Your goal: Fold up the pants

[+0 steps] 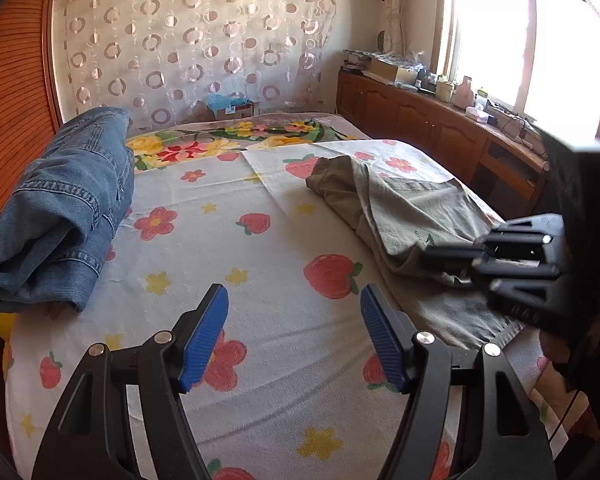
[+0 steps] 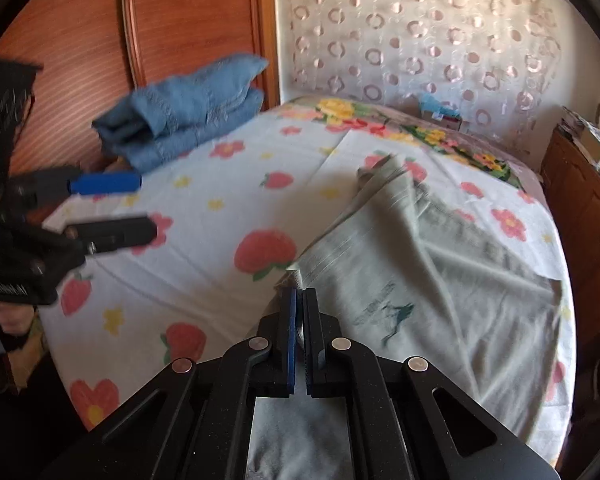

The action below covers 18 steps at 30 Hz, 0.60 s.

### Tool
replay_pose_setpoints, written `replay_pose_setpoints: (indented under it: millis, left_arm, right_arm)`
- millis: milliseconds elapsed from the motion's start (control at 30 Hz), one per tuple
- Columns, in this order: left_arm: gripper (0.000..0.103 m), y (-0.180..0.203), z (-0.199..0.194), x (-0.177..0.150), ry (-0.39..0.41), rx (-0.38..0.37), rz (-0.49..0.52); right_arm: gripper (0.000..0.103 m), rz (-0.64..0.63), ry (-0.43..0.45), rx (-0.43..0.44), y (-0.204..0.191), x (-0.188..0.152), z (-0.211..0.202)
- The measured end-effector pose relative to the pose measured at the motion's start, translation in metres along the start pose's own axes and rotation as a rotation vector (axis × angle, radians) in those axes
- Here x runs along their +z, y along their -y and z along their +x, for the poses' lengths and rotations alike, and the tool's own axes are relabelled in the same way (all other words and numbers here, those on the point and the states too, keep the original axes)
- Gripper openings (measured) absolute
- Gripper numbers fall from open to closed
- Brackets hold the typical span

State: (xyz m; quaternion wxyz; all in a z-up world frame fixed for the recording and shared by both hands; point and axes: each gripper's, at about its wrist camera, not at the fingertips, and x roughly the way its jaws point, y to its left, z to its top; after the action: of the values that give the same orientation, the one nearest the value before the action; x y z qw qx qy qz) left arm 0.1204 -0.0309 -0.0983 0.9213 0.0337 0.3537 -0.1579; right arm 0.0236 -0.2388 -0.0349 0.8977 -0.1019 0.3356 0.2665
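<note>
Left gripper: black frame with ribbed blue pads, jaws spread wide, nothing between them, hovering over the bedsheet.
Right gripper: pads pinched together on the near edge of the pale grey-green cotton pants.
Pants: spread rumpled across the right side of the bed, partly doubled over.
Bedsheet: white, printed with strawberries and flowers.
Jeans: folded blue denim pile on the left by the wooden headboard, well apart from the pants.

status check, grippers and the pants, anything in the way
Left gripper open, over bare sheet. Right gripper shut on khaki pants edge. Folded jeans off by the headboard, not in the way.
</note>
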Motion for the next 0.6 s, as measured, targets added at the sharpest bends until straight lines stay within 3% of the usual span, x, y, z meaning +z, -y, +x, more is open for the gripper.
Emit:
replay_pose_setpoints:
  millis: [233, 600]
  left_arm:
    - [0.07, 0.006, 0.003, 0.0, -0.007, -0.012, 0.01]
    - [0.07, 0.016, 0.005, -0.002, -0.018, -0.021, 0.029]
  right_arm:
    - [0.003, 0.063, 0.079, -0.081, 0.041, 0.015, -0.028]
    - [0.003, 0.188, 0.065, -0.263, 0.128, 0.014, -0.021]
